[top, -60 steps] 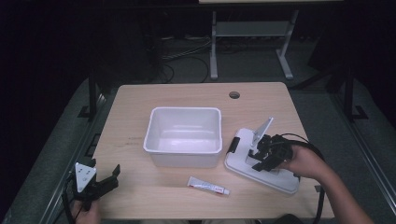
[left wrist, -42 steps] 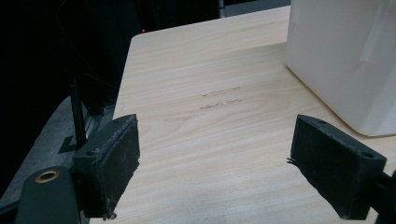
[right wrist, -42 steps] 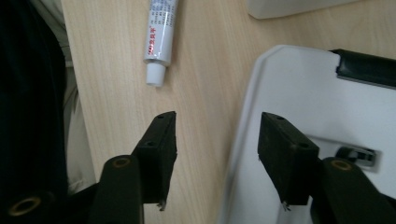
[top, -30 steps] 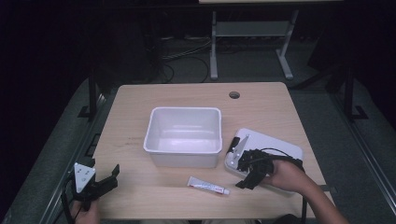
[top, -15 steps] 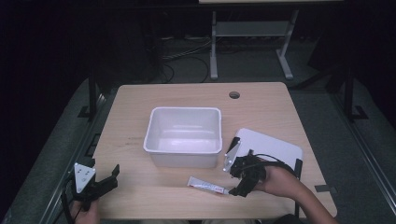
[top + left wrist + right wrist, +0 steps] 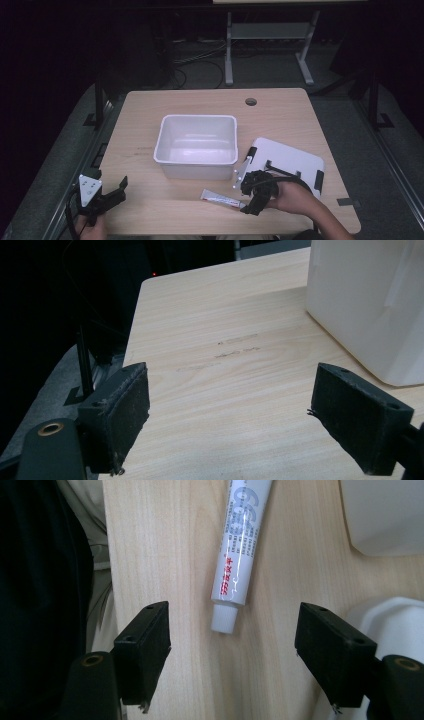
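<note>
Dark lab: bare table (image 6: 150, 125), floor cables (image 6: 200, 60)

White tube (image 6: 223, 199) flat on table (image 6: 150, 125), near tub (image 6: 197, 145)

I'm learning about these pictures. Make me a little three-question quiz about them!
1. True or false: the white bin has something inside it.
2. Which lies nearest the right tongs? A) the tube B) the lid C) the table's round hole
3. Fill in: the left tongs are ____, gripping nothing.

Key: 1 false; 2 A; 3 open.
</note>
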A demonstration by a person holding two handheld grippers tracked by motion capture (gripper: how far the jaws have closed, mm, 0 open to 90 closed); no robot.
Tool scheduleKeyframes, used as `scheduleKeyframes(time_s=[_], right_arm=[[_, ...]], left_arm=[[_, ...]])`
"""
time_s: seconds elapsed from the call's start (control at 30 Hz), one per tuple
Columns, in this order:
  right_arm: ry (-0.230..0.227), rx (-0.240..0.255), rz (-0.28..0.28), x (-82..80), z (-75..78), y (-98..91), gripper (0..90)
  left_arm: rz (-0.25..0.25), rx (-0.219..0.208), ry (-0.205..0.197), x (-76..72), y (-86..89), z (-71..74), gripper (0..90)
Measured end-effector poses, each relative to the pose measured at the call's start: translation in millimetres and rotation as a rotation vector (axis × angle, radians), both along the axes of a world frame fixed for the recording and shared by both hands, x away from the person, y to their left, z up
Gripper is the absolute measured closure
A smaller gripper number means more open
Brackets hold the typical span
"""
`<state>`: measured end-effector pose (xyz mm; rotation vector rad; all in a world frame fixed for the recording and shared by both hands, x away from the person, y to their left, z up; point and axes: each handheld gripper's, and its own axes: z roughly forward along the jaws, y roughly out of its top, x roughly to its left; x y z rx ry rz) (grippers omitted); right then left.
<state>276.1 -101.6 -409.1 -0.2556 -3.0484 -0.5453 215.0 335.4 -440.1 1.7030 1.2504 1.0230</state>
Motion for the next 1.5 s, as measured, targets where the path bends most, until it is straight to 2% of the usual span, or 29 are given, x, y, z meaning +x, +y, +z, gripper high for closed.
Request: scheduleKeyframes(time_s=[0.2, 0.67, 1.5], right_arm=[[-0.011, -0.009, 0.017, -1.3, -3.2, 6.5, 30.9], [0.000, -0.010, 0.033, 0.3, -10.8, 20.3, 34.8], [0.003, -0.024, 0.056, 6.0, -21.8, 36.7, 52.4]], left_arm=[[0.002, -0.001, 0.000, -0.3, 0.3, 0.1, 15.0], [0.003, -0.002, -0.002, -0.3, 1.0, 0.3, 15.0], [0.003, -0.004, -0.004, -0.3, 1.4, 0.2, 15.0]])
